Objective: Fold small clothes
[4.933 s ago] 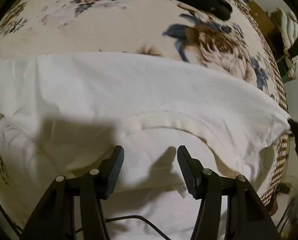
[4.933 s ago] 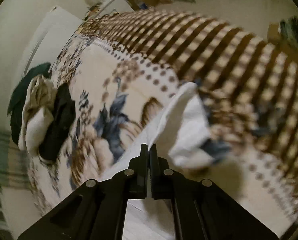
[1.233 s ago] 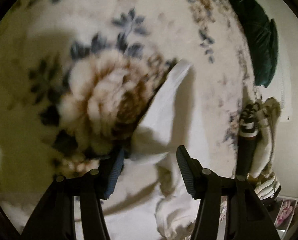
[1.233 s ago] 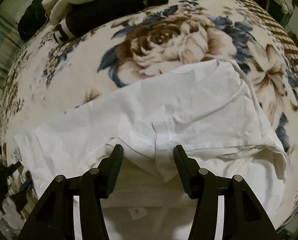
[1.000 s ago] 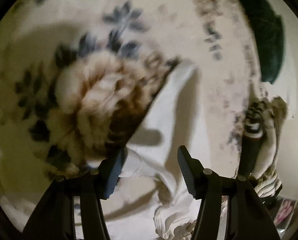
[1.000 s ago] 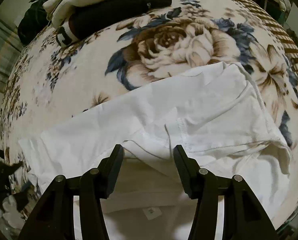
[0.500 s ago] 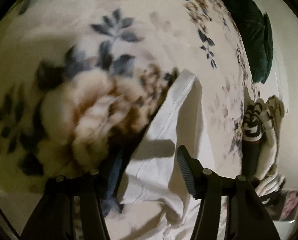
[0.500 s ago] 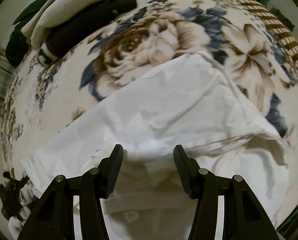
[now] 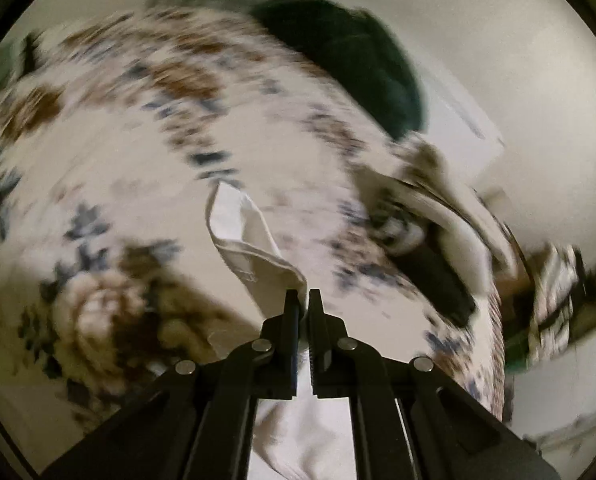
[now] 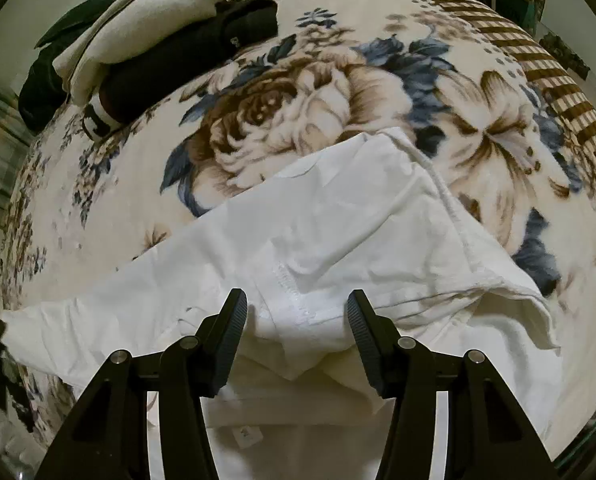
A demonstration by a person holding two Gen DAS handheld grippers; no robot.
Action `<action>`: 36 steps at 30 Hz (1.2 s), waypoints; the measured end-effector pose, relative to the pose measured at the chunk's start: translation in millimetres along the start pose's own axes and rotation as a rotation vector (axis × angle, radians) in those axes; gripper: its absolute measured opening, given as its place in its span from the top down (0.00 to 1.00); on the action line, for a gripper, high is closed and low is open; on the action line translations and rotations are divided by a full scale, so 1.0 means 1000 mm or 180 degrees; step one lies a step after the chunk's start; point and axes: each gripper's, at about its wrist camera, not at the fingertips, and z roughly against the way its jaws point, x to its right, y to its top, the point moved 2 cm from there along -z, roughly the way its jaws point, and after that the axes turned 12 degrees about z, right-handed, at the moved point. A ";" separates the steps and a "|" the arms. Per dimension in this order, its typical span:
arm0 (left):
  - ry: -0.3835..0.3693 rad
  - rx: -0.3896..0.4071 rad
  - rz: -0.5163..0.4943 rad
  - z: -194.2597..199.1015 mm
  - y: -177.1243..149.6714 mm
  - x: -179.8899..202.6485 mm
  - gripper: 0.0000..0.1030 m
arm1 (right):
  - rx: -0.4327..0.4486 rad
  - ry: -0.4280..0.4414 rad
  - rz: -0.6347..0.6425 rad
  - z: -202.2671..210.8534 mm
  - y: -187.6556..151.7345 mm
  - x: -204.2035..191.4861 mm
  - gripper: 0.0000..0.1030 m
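A white T-shirt (image 10: pixel 338 232) lies partly folded on a floral blanket (image 10: pixel 298 92), one sleeve laid over its body. My right gripper (image 10: pixel 297 312) is open just above the folded sleeve's seam near the collar, holding nothing. In the left wrist view my left gripper (image 9: pixel 303 300) is shut on the hem of the shirt's other sleeve (image 9: pixel 245 236), which stands lifted off the blanket (image 9: pixel 117 160). That view is blurred by motion.
A stack of folded clothes, cream (image 10: pixel 145 20) over black (image 10: pixel 185 60), lies at the blanket's far left, and shows at right in the left wrist view (image 9: pixel 438 240). A dark green cushion (image 9: pixel 362 68) sits beyond. The blanket's checked edge (image 10: pixel 558 80) runs along the right.
My left gripper has closed on the sleeve hem and lifted it, swinging the view upward. My right gripper stayed open and shifted slightly over the folded sleeve.
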 end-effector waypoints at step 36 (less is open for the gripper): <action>0.0951 -0.0923 -0.1227 -0.088 -0.114 0.038 0.16 | -0.0425 0.0912 -0.0013 -0.010 0.012 -0.011 0.96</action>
